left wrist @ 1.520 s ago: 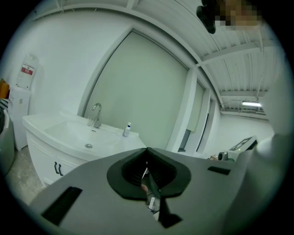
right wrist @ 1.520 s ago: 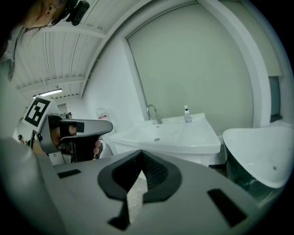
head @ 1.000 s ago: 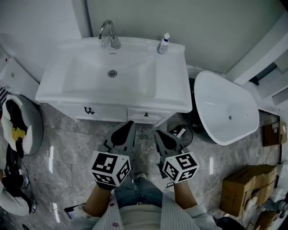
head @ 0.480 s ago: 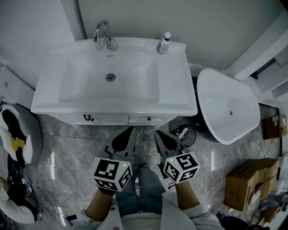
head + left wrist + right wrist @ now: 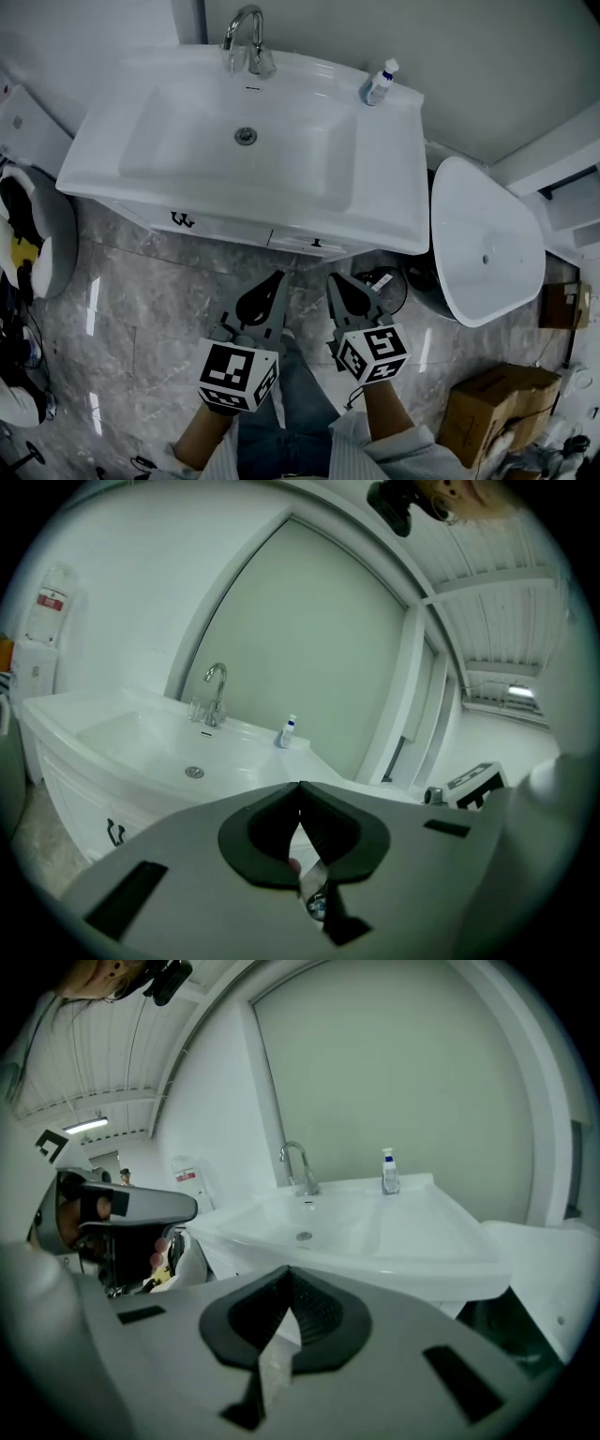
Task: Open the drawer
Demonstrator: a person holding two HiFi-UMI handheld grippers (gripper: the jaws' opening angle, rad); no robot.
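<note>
We have not started pulling yet. The drawer (the small one under the sink) is shut. Our 2 tools, the left gripper and right gripper, are both closed, empty and not touching it.

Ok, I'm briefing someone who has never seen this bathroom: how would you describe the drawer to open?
Find the white sink with the tap at its back. Two fronts sit under its near edge; the drawer is the narrower one on the right. It has a small dark knob, while the left front has a larger curly dark handle.
</note>
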